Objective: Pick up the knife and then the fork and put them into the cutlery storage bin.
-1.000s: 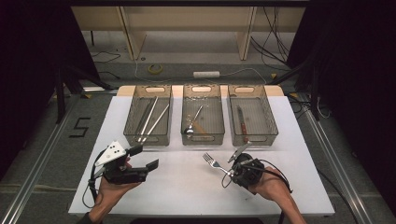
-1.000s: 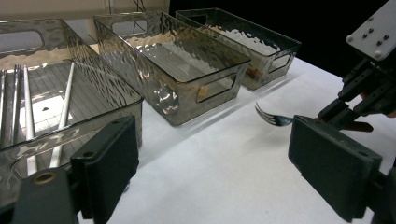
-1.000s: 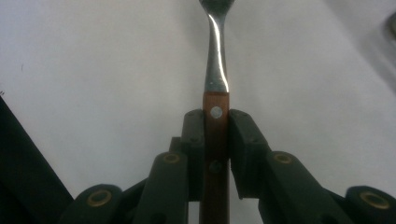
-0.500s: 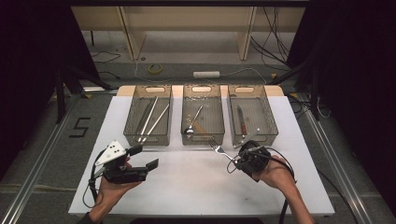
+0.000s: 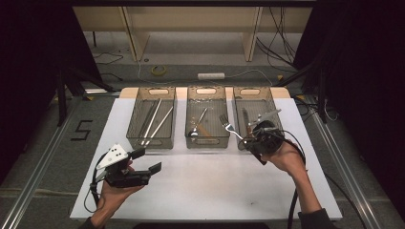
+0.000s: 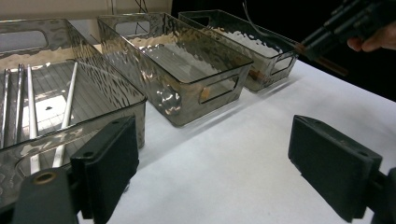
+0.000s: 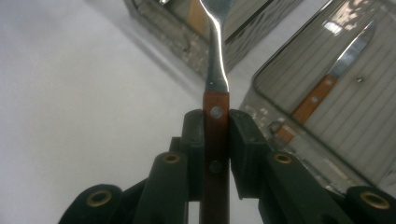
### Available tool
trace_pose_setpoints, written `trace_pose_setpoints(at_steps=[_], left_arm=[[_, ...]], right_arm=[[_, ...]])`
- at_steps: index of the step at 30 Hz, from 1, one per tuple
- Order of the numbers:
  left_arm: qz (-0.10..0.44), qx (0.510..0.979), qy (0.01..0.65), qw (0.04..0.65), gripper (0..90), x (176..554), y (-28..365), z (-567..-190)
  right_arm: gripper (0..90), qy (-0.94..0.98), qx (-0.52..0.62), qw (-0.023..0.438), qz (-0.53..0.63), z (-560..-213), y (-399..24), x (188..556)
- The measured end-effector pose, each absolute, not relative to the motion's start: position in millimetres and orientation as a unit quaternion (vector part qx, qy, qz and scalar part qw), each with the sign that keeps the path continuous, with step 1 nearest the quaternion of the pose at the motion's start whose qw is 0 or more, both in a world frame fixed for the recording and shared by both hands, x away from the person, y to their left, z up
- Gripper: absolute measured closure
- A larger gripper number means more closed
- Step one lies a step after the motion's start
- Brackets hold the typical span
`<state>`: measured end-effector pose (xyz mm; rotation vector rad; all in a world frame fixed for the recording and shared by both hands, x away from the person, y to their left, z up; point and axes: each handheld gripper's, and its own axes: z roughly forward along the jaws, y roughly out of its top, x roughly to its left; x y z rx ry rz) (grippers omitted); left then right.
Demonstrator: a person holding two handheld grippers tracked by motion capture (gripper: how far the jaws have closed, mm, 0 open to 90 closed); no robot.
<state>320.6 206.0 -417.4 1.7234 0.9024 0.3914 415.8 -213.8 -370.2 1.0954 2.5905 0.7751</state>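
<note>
A fork (image 5: 229,127) with a wooden handle (image 7: 215,140) is clamped between my right gripper's (image 5: 245,141) jaws, which are shut on the handle. It is held off the table, and its tines point at the near edge of the middle bin (image 5: 206,143) and the right bin (image 5: 241,107). In the right gripper view my right gripper (image 7: 215,123) pinches the handle just below the metal neck. My left gripper (image 5: 147,161) rests low over the white table at the front left, open with nothing between its pads (image 6: 112,158).
Three smoky plastic bins stand in a row at the back. The left bin (image 5: 135,119) holds long metal rods (image 6: 65,116), the middle one a spoon (image 5: 197,125), the right one a wooden-handled knife (image 7: 327,88). White tabletop (image 5: 215,186) lies in front of the bins.
My right gripper has carried the fork up and away from the front of the table toward the bins. The left gripper has stayed where it was.
</note>
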Motion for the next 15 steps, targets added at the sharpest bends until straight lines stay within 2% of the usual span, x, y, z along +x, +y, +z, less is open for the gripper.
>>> trace_pose_setpoints(at_steps=[15], left_arm=[[0.164,0.724,0.382,0.550,15.6,320.5,206.5,-417.3]], right_arm=[[77.7,0.862,0.403,0.116,0.284,-353.3,-224.1,456.0]])
